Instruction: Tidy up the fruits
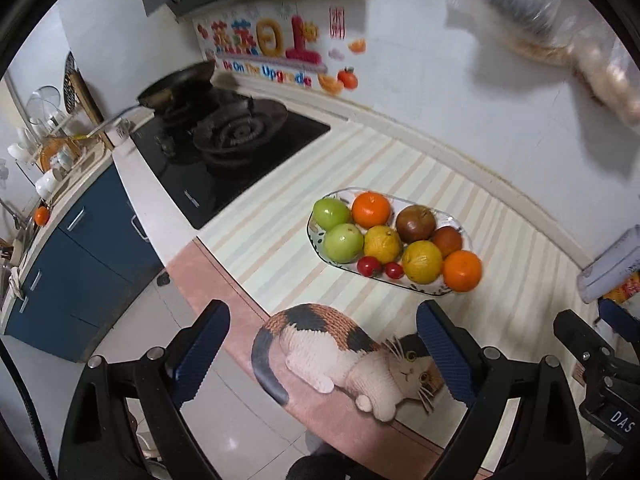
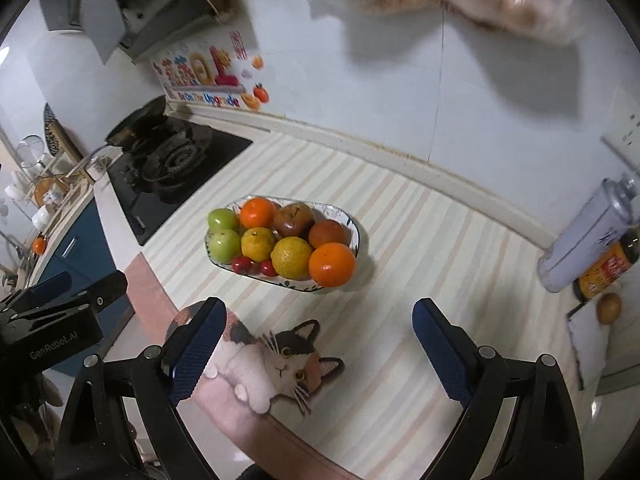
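**Fruit plate full, both grippers wide and empty**

Striped cloth covers the kitchen counter (image 2: pixel 400 240), with a cat-shaped mat (image 1: pixel 344 356) lying at its near edge, low in both views. An oval patterned plate (image 1: pixel 456 222) sits on the cloth, right of centre in the left wrist view and just left of centre in the right wrist view. It carries two green apples (image 1: pixel 332 213), two oranges (image 1: pixel 461 271), two yellow citrus fruits (image 1: pixel 422 261), two dark reddish fruits (image 1: pixel 416 224) and two cherry tomatoes (image 1: pixel 369 266), all packed touching one another.

At the bottom of the left view the left gripper (image 1: pixel 322 344) has its jaws spread wide with nothing between them; the right gripper (image 2: pixel 316 340) is the same in its own view. Neither touches the plate.

A black gas hob (image 1: pixel 224 148) with a pan (image 1: pixel 176 86) fills the upper left. At the right edge of the right wrist view stand a pale bottle (image 2: pixel 584 236) and a dark sauce bottle (image 2: pixel 604 272).
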A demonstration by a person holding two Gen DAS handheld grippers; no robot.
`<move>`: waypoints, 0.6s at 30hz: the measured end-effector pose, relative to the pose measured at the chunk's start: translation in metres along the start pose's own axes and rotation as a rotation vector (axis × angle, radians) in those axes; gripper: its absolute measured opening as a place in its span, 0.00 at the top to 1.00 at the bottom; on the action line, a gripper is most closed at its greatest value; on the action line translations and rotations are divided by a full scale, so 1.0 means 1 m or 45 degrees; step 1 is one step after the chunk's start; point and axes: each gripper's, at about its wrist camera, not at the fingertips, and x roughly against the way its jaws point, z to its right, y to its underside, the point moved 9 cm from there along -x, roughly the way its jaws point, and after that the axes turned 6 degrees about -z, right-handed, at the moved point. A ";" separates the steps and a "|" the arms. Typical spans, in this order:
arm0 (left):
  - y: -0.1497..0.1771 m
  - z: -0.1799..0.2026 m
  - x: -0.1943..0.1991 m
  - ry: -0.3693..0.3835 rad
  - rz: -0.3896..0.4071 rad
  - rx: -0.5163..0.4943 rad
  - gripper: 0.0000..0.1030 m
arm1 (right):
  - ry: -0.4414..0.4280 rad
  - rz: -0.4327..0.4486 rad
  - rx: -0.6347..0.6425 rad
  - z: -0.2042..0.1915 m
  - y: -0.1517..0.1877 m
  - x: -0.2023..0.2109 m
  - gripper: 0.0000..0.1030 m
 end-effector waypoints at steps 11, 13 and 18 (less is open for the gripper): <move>0.038 -0.014 0.096 0.060 0.147 -0.053 0.07 | 0.016 0.091 0.008 -0.021 0.045 0.101 0.06; 0.046 -0.017 0.107 0.063 0.159 -0.066 0.07 | 0.020 0.103 0.001 -0.025 0.055 0.119 0.06; 0.067 -0.025 0.134 0.099 0.171 -0.084 0.07 | 0.023 0.134 -0.016 -0.029 0.076 0.153 0.06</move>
